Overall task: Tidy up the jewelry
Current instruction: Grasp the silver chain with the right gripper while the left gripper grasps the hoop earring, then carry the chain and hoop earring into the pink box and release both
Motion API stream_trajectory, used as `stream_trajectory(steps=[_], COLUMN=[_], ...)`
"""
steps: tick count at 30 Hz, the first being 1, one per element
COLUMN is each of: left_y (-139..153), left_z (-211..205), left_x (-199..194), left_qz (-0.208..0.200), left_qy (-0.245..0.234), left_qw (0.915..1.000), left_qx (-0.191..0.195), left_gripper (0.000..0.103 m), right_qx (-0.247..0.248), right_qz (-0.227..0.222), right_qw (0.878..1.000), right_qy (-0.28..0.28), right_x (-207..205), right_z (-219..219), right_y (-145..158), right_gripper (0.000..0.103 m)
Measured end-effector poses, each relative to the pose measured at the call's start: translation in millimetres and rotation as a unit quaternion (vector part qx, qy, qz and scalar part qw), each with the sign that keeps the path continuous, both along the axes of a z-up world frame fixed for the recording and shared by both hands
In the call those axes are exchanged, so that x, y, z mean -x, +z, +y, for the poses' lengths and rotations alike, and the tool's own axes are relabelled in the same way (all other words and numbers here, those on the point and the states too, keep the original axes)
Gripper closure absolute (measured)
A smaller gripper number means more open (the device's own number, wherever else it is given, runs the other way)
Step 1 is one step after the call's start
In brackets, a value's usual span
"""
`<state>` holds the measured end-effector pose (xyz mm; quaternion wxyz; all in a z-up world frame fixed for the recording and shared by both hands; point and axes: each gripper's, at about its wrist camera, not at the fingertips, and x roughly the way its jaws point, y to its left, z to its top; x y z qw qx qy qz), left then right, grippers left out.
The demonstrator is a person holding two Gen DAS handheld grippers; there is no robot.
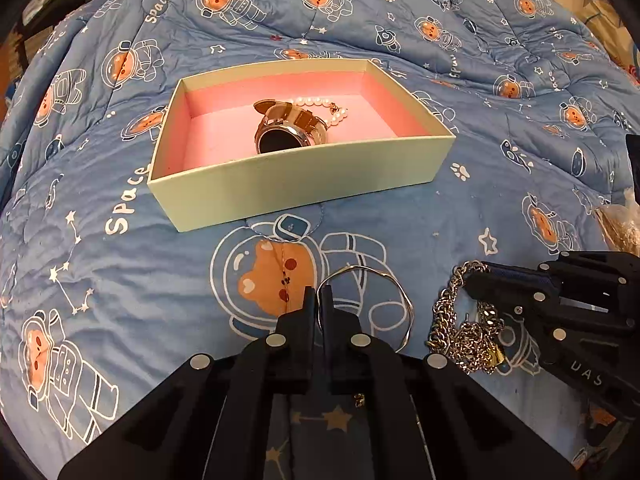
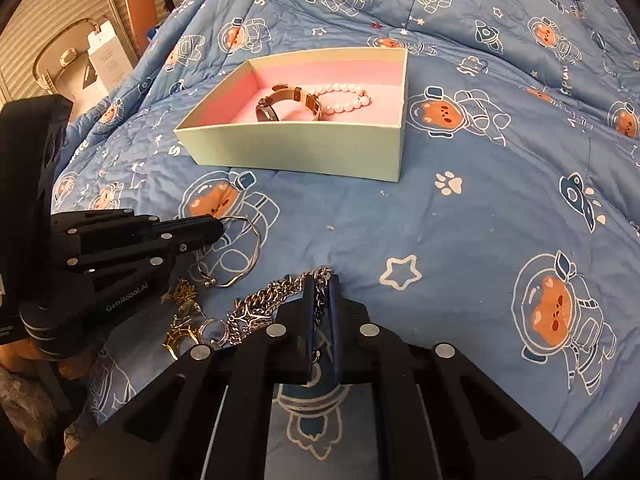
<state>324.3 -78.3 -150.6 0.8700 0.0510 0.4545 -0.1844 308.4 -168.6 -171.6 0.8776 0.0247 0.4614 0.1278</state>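
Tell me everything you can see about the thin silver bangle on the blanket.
The thin silver bangle is one slim loop of shiny, metal-looking wire with a slightly wavy outline. It lies flat on the blue blanket, nearer than the box and left of the chunky chain. The left tool is shut on its near-left rim, one finger inside the loop and one outside.

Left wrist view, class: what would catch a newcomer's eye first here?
The pale box with its pink lining, mid-quilt, holding a watch and a pearl bracelet. In front, the left tongs pinch a thin silver bangle, while the right tongs clamp a chunky silver chain beside it.
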Motion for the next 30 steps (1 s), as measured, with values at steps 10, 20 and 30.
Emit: stream_trajectory(steps=[10, 20, 30], left_y=[29, 75, 106], left_z=[12, 20, 25], left_x=[17, 29, 36], left_qz=[-0.022, -0.058, -0.083], left_qy=[0.004, 0.001, -0.008], left_qw=[0.9989, 0.9958, 0.9936], left_qx=[0.040, 0.071, 0.076], left_gripper=[0.100, 0.100, 0.100], right_qx=[-0.039, -0.061, -0.068], right_qz=[-0.053, -0.089, -0.127], right_qw=[0.997, 0.992, 0.986], right_qy=[0.037, 0.065, 0.085], right_x=[15, 25, 32], right_z=[2, 7, 10], right_y=[47, 95, 141], right_gripper=[0.096, 0.096, 0.096])
